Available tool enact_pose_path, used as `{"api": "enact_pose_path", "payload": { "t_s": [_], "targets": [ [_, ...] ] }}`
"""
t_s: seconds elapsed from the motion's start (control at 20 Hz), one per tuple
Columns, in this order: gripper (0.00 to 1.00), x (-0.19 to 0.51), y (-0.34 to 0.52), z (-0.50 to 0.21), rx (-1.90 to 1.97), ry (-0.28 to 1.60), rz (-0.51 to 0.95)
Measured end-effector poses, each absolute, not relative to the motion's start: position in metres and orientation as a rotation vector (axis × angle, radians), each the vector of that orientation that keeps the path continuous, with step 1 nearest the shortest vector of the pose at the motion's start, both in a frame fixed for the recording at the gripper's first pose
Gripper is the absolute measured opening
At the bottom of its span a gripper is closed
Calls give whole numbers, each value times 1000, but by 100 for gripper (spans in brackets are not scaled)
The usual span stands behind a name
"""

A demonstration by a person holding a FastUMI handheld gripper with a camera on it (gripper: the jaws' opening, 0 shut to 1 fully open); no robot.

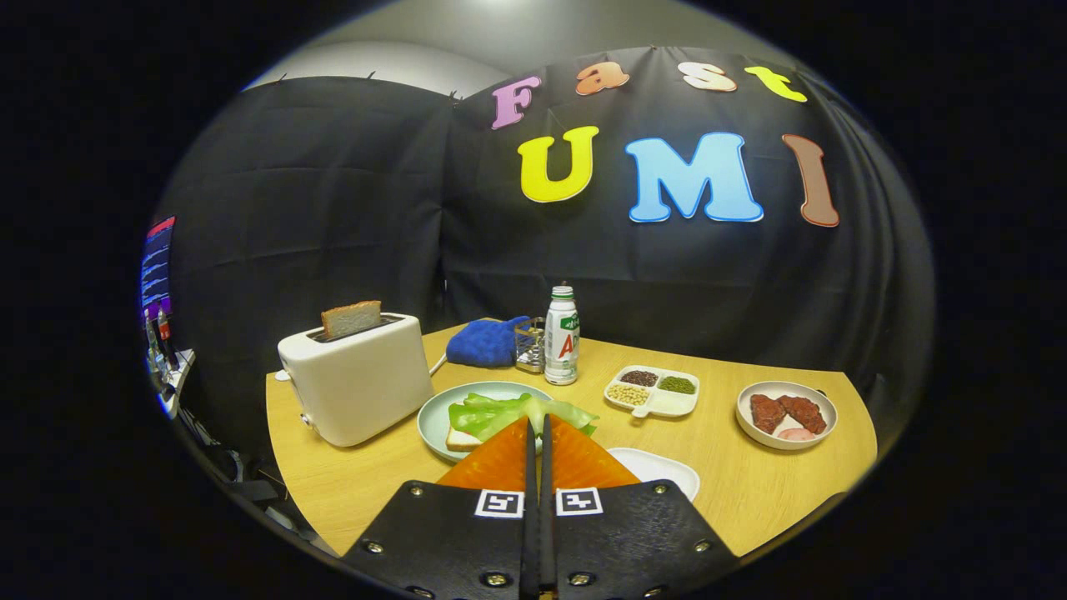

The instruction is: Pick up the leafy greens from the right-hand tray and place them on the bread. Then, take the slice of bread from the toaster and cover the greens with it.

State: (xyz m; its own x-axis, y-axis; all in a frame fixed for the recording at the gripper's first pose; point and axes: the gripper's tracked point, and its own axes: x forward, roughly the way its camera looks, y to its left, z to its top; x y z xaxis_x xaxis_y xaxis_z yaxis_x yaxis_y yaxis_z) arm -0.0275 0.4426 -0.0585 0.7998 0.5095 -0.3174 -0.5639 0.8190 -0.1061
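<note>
On the wooden table (750, 483), leafy greens (500, 410) lie just beyond the together jaws.

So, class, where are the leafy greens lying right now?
In the gripper view, the leafy greens lie on the bread in the pale round plate, just ahead of the gripper's closed fingertips, right of the toaster.

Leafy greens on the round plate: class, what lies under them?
A corner of a bread slice shows under the leafy greens on the plate; the rest is covered. The gripper, shut, points at them.
</note>
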Motion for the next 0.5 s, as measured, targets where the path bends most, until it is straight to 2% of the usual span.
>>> {"api": "enact_pose_path", "payload": {
  "t_s": [0.5],
  "targets": [
    [0, 6, 503, -92, -197, 341, 649]
  ]
}}
